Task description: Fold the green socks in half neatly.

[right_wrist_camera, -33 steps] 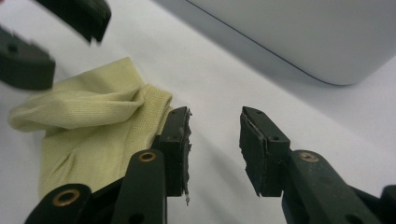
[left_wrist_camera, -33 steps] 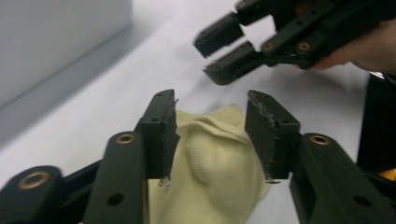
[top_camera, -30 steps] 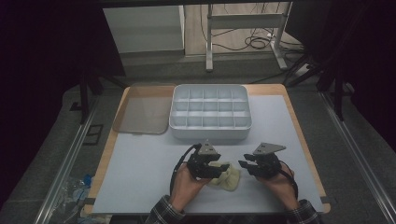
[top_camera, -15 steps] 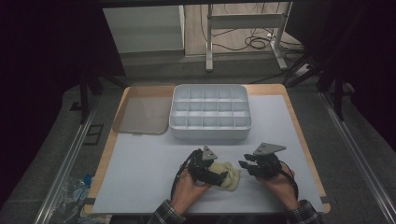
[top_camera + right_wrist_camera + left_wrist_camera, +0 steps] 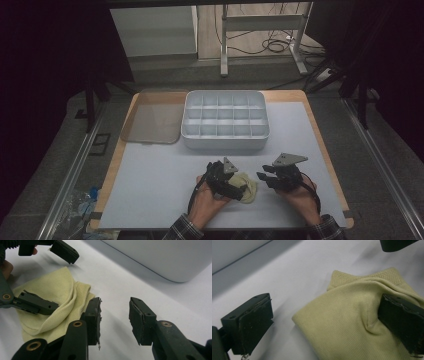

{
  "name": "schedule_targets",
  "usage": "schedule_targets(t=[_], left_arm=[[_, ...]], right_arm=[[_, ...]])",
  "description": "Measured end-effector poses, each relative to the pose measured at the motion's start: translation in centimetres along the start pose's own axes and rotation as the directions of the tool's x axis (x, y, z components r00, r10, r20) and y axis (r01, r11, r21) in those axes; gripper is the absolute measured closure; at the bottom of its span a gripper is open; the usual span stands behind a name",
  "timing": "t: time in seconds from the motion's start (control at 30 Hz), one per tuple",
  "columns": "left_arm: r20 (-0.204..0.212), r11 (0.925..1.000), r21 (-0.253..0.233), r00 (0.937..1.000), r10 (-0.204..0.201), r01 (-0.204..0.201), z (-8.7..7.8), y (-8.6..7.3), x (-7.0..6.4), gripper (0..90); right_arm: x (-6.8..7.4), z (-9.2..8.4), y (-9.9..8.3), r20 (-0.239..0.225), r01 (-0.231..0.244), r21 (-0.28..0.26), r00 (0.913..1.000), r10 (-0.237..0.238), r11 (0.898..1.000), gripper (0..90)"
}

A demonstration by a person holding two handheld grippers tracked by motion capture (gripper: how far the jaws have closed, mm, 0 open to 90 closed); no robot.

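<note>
Yellow sock (image 5: 246, 186) is lying bunched on the bench (image 5: 165, 195) at about 6 o'clock of the tray (image 5: 225, 145), between the two hand-held grippers, well apart from the tray. Left hand-held gripper (image 5: 239, 186) is set over the sock's 9 o'clock side; its jaws have just been opening and now stand as wide as they go. In the left gripper view one pad (image 5: 402, 325) is seen resting on the fold of the sock (image 5: 352, 322) while the other pad (image 5: 254, 322) stands off on bare bench, so nothing is clamped; the sock is only straddled, judged as a set-up for pinching the folded edge or flattening it.

Right hand-held gripper (image 5: 262, 177) is held just at 3 o'clock of the sock, jaws partly open with nothing between them; in the right gripper view its near pad (image 5: 93, 320) is seen just beside the ribbed cuff of the sock (image 5: 55, 302), whether touching cannot be told. It is likely parked there to take the cuff end once the left side is pinned.

Tray is placed at 12 o'clock of the hands, compartments (image 5: 225, 112) open and bare as far as can be seen, probably the sock's destination. Lid (image 5: 152, 122) is laid flat at the tray's 9 o'clock, touching or just beside it, kept off so the compartments stay reachable
</note>
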State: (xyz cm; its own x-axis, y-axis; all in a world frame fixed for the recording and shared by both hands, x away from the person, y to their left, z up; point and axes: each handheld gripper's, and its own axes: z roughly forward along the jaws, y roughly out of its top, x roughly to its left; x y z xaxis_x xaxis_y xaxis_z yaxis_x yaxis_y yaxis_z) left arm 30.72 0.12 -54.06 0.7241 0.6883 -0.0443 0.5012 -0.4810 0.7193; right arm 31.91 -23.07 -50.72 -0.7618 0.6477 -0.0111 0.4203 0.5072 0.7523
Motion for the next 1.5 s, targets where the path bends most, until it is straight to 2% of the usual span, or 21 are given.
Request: schedule_targets(t=[0.17, 0.27, 0.43, 0.6, 0.73, 0.93, 1.07, 1.13, 1.27, 1.33, 1.5], left_arm=[[0.020, 1.0000, -0.002, 0.9998, 0.003, -0.003, -0.6, 0.1, 0.2, 1.8], [0.019, 1.0000, -0.006, 0.9998, 0.008, -0.008, -1.6, 0.3, 0.4, 2.5], [0.008, 0.9996, -0.026, 0.9999, -0.012, 0.012, -3.3, -0.1, 1.4, 3.9], [-0.013, 0.9988, -0.030, 0.9992, -0.039, 0.038, -4.3, -1.1, 2.6, 7.6], [-0.011, 0.9979, -0.036, 0.9984, -0.055, 0.054, -4.8, -1.9, 3.2, 11.4], [-0.003, 0.9977, -0.039, 0.9984, -0.057, 0.056, -4.9, -2.7, 3.2, 18.2], [0.012, 0.9961, -0.052, 0.9975, -0.070, 0.071, -4.9, -2.8, 3.1, 25.2], [0.019, 0.9955, -0.063, 0.9973, -0.070, 0.071, -4.9, -2.7, 3.1, 32.5], [0.045, 0.9935, -0.081, 0.9960, -0.077, 0.081, -4.8, -2.4, 3.0, 43.3], [0.058, 0.9939, -0.078, 0.9956, -0.073, 0.078, -4.6, -2.3, 2.8, 47.6], [0.070, 0.9958, -0.060, 0.9954, -0.065, 0.069, -3.8, -2.0, 2.4, 52.8]], right_arm=[[0.0, 0.0, 0.0, 0.000, 0.001, -0.001, 1.0000, -0.001, 1.000, 61.4], [0.0, -0.2, 0.0, 0.000, -0.002, -0.007, 1.0000, 0.002, 1.000, 61.4], [0.1, -0.3, 0.2, -0.010, -0.005, -0.016, 0.9999, 0.005, 1.000, 61.5], [0.6, -0.2, 0.6, -0.049, -0.008, -0.025, 0.9988, 0.007, 1.000, 64.9], [1.2, 0.1, 1.1, -0.081, -0.001, -0.025, 0.9967, -0.001, 1.000, 73.1], [2.4, 1.2, 1.9, -0.129, 0.018, -0.029, 0.9914, -0.021, 0.999, 86.2], [3.5, 2.2, 2.6, -0.150, 0.045, -0.026, 0.9874, -0.048, 0.999, 88.6], [3.9, 2.8, 2.8, -0.155, 0.063, -0.019, 0.9858, -0.065, 0.998, 89.1], [4.3, 3.8, 2.8, -0.137, 0.085, 0.006, 0.9871, -0.084, 0.996, 89.3], [4.2, 4.2, 2.6, -0.130, 0.082, 0.016, 0.9884, -0.079, 0.997, 89.4], [4.0, 4.7, 1.9, -0.113, 0.073, 0.023, 0.9911, -0.070, 0.997, 89.7]])
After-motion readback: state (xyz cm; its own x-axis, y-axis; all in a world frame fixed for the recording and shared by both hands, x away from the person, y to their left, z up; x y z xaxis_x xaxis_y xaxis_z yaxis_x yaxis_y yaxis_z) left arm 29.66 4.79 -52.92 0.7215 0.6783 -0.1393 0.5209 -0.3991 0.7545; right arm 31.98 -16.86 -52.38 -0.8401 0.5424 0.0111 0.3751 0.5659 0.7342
